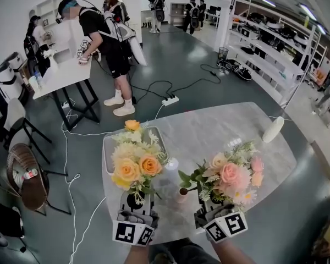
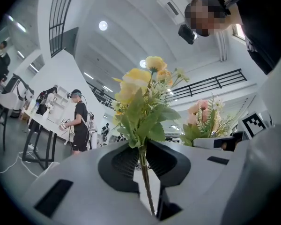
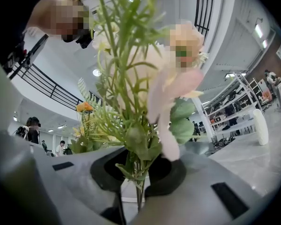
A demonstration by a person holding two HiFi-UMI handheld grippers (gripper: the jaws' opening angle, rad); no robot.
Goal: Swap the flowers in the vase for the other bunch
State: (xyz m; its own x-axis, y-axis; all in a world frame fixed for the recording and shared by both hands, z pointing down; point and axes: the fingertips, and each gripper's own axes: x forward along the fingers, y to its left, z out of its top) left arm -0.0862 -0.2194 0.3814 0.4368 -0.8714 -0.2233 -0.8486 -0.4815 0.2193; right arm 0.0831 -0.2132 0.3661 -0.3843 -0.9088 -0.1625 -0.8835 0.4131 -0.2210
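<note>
head view: left gripper (image 1: 136,203) clamps yellow bunch (image 1: 134,161), right gripper (image 1: 213,208) pink bunch (image 1: 231,176), stems upright.

2 flower bunches: 1 yellow-orange bunch (image 1: 133,164), 1 pink bunch (image 1: 234,175). 2 grippers: left gripper (image 1: 137,197), right gripper (image 1: 206,205). 1 clear vase (image 1: 168,183). 1 marble-look table (image 1: 209,131). 1 grey tray (image 1: 107,147). 1 white oval obj (image 1: 273,129). 1 power strip (image 1: 170,100) on floor. Approx. 5+ ppl (image 1: 102,37) in bkgd; exact no. unclear.
</note>
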